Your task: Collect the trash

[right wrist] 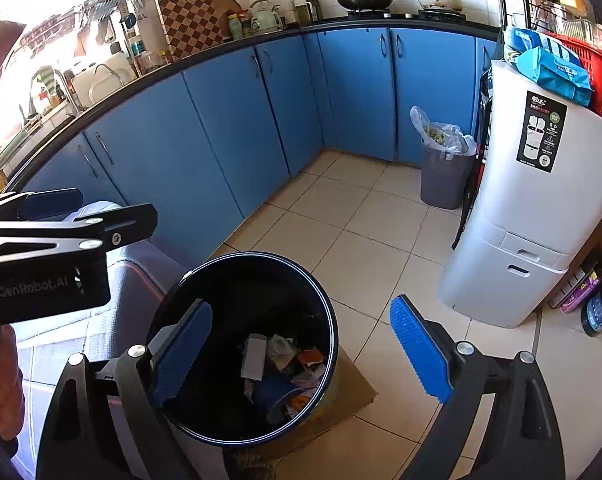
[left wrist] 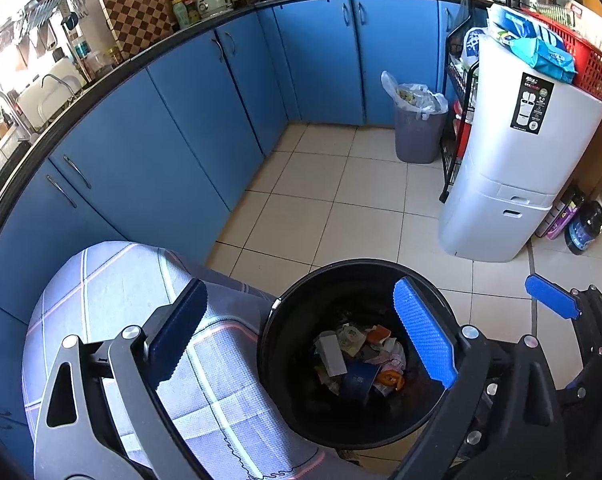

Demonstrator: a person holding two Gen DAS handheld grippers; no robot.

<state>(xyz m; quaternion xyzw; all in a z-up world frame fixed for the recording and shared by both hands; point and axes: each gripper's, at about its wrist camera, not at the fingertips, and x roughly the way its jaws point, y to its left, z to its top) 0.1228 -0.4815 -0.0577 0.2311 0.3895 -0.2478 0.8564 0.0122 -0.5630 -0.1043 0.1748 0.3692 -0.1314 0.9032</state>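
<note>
I hold both grippers over the black bin (left wrist: 357,356) so drops fall in: left gripper (left wrist: 301,336) spread and empty, right gripper (right wrist: 301,356) likewise. The trash (right wrist: 285,364) lies at the bin's bottom, beside the checked table (left wrist: 113,280)

Left gripper (left wrist: 301,332): black linkage frame w/ triangular cut-outs, round silver pivot screws at joints. Finger pads (left wrist: 423,334) blue, ribbed texture, serrated edges; one pad reads dark navy in shade. Seen side-on from right wrist cam: black body, grey "GenRobot.AI" lettering, hex screw on arm. Right gripper (right wrist: 301,354): same build, black arms, silver screw heads, blue ribbed pads (right wrist: 419,350) on black backing.
</note>
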